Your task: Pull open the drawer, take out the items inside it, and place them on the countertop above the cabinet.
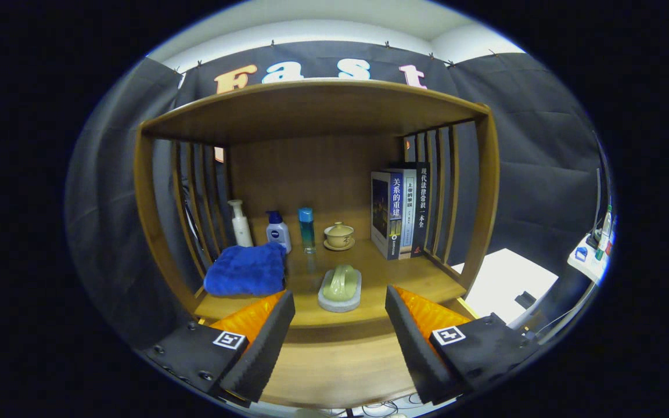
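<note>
Soap dish (340, 288) beyond splayed hand-held gripper (340, 325)

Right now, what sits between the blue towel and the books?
In the gripper view, a green soap on its dish lies between the blue towel and the books, just beyond the open tool.

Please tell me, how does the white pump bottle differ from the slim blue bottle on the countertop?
The white pump bottle is pale and opaque with a pump head; the slim blue bottle looks tinted and has a flat cap. The pump bottle stands by the left slats behind the blue towel; the blue bottle stands nearer the middle. Both are upright, beyond the open gripper.
</note>
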`<state>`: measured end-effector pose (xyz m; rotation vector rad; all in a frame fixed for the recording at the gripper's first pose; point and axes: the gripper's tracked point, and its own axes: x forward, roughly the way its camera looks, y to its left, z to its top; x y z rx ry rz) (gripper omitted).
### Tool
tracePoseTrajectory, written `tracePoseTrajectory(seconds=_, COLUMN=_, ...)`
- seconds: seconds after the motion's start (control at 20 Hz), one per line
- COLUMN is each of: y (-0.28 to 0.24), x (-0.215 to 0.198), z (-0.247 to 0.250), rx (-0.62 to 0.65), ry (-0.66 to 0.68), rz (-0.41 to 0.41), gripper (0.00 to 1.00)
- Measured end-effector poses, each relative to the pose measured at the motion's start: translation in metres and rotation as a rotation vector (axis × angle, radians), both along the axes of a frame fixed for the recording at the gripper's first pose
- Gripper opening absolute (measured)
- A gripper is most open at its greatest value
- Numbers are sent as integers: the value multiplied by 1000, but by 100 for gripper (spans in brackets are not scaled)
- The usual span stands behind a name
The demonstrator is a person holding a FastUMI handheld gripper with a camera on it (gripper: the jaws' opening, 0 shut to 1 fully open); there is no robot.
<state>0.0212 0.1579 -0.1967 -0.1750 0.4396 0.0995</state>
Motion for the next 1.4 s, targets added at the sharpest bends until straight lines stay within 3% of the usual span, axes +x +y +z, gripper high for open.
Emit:
tracePoseTrajectory(seconds=0.65, y=-14, x=-98, z=-45, rx=-14, ry=-60, rz=35, gripper=100)
tracePoseTrajectory(seconds=1.4, y=-50, x=-145, z=-133, rx=-77, ry=60, rz=5, gripper=100)
